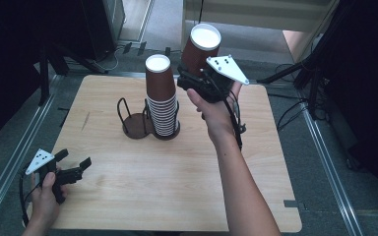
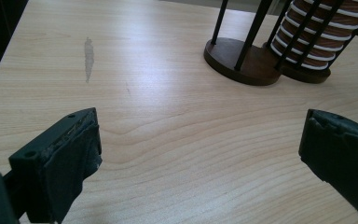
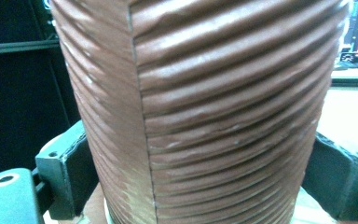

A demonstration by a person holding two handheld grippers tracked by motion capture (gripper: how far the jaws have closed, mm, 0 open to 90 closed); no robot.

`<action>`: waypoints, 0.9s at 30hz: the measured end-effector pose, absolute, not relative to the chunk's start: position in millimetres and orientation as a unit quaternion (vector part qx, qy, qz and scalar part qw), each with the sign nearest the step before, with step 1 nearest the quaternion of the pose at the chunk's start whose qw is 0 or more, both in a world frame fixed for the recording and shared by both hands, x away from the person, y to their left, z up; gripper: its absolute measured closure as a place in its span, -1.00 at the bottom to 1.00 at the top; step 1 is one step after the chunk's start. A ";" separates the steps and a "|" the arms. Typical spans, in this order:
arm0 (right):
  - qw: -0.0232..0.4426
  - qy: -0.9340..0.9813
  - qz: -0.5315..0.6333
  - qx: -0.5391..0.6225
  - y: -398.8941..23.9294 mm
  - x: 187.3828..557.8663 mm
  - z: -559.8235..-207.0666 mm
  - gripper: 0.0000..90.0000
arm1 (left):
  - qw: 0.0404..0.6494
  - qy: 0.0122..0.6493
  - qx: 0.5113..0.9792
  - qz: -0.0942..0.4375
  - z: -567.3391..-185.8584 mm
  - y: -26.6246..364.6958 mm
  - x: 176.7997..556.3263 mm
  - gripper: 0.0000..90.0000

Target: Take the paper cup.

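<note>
Right hand-held gripper point(image 1: 195, 77) clamps one ribbed paper cup point(image 1: 200, 48), lifted clear of the cup stack point(image 1: 161, 98). Placement remains. Left hand-held gripper point(image 1: 74, 162) rests open on counter point(image 1: 177, 187).

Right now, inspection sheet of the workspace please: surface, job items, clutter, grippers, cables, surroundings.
Surface: light wooden tabletop, one pale streak near its left side.
Job's things: brown ribbed paper cup held upside down above the table; stack of brown paper cups in a dark two-ring wire holder, other ring empty.
Clutter: nothing seen.
Grippers: right gripper with jaws closed on the cup; left gripper open, low over the near-left corner.
Cables: black cable along the right forearm.
Surroundings: grey floor, dark stands, metal rails.
</note>
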State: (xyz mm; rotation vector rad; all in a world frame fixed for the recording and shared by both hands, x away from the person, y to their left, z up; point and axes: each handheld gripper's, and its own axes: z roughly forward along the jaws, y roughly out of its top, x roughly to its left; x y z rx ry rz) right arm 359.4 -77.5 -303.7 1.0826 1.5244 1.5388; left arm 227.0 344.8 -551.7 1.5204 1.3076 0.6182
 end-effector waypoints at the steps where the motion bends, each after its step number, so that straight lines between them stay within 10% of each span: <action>1: 0.354 0.588 0.594 0.420 -80.1 358.1 -305.2 -0.79 | 0.498 0.540 0.628 0.256 -551.7 344.6 227.1 -1.00; 27: 0.378 0.593 0.559 0.439 -130.7 321.8 -335.4 -0.79 | 0.490 0.549 0.625 0.260 -551.5 344.2 226.9 -1.00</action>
